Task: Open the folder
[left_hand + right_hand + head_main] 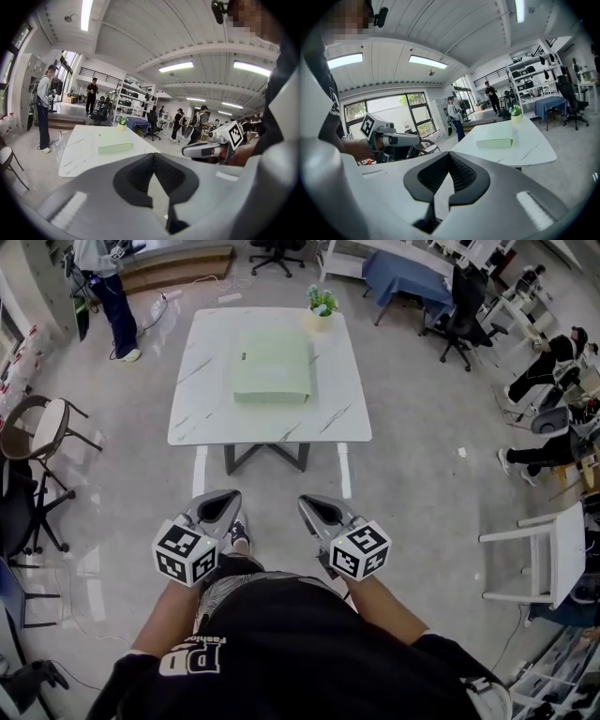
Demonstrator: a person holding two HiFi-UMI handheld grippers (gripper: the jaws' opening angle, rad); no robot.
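Left tongs (221,507) and right tongs (319,511) are pressed together, empty; folder (272,367) lies shut on table (202,418) well ahead. Walk up, spread one pair, catch the cover's free edge

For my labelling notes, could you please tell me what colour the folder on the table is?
The folder is plain pale green. It shows best in the head view.

left gripper (228,500) and right gripper (310,503) held side by side at waist, pointed forward, jaws closed, nothing gripped
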